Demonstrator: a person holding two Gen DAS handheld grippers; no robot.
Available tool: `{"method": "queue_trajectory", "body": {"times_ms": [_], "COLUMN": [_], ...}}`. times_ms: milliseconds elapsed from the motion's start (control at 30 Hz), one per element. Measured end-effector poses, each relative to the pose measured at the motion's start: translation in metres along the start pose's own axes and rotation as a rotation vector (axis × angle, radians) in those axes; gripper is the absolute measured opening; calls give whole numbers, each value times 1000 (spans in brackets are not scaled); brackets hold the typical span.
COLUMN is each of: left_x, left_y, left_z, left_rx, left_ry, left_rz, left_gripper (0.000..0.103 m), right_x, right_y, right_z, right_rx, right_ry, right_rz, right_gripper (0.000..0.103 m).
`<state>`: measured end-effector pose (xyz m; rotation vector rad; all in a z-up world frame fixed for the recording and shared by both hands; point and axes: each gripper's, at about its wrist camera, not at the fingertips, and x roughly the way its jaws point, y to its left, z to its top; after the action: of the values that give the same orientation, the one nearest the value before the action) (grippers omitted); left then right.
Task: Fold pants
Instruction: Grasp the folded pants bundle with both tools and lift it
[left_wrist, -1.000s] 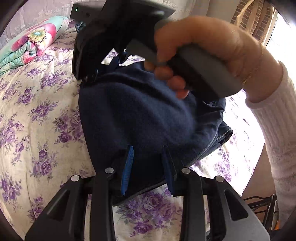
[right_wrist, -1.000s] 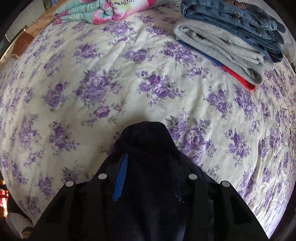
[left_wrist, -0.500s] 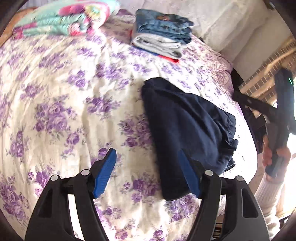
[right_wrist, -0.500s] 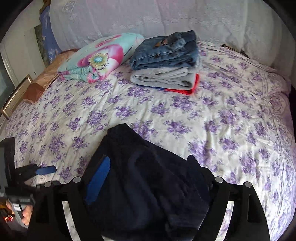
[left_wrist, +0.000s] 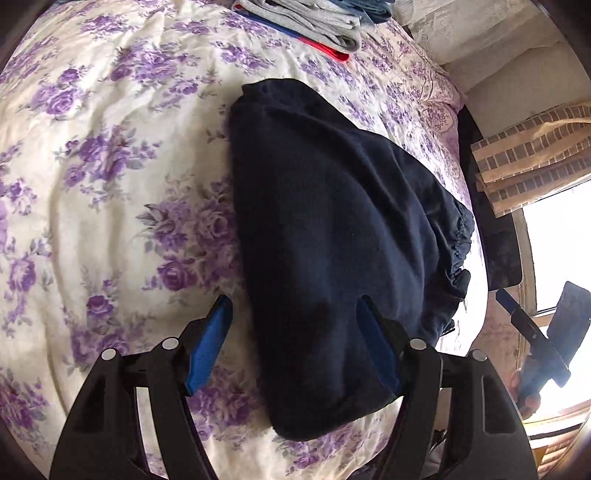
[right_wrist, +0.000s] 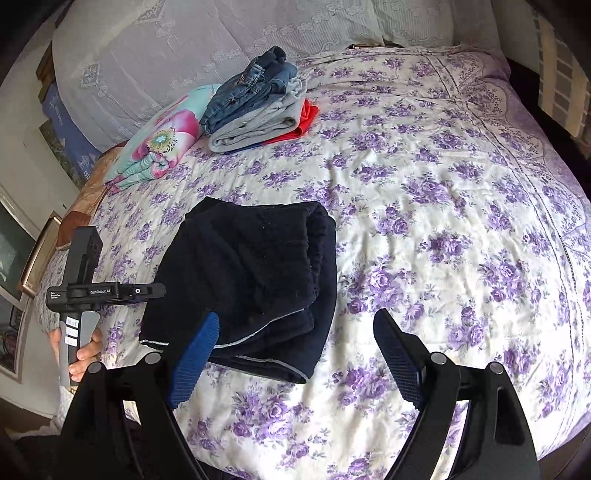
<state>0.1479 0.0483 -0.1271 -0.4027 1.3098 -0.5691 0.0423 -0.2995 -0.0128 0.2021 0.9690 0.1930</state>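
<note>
Folded pants (left_wrist: 332, 229) btwn open left fingers (left_wrist: 210, 343)

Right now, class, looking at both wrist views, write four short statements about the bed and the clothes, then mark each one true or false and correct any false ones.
1. The navy pants lie folded on the floral bedspread. True.
2. The right gripper is clamped on the pants. False: its jaws are open and hold nothing.
3. Blue jeans top the stack of folded clothes. True.
4. The left gripper is shut. False: its jaws are open, nothing pinched.
</note>
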Motion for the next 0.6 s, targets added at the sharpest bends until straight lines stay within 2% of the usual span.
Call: {"method": "queue_trajectory", "body": {"times_ms": [167, 333, 467, 600], "left_x": [28, 33, 33, 35], "left_y": [-14, -21, -18, -18], "left_z": [21, 25, 22, 22], "left_rx": [14, 57, 96, 127], "left_ry": [56, 35, 20, 14], "left_rz": [-59, -58, -109, -135], "left_gripper": [85, 86, 90, 95], "right_x": [20, 70, 102, 135], "right_y": [-3, -21, -29, -31], "right_z": [6, 14, 14, 14], "right_rx": [36, 144, 241, 288], "right_ry": [43, 149, 243, 330], "right_rz": [50, 54, 164, 175], "right_gripper": [89, 89, 89, 91]}}
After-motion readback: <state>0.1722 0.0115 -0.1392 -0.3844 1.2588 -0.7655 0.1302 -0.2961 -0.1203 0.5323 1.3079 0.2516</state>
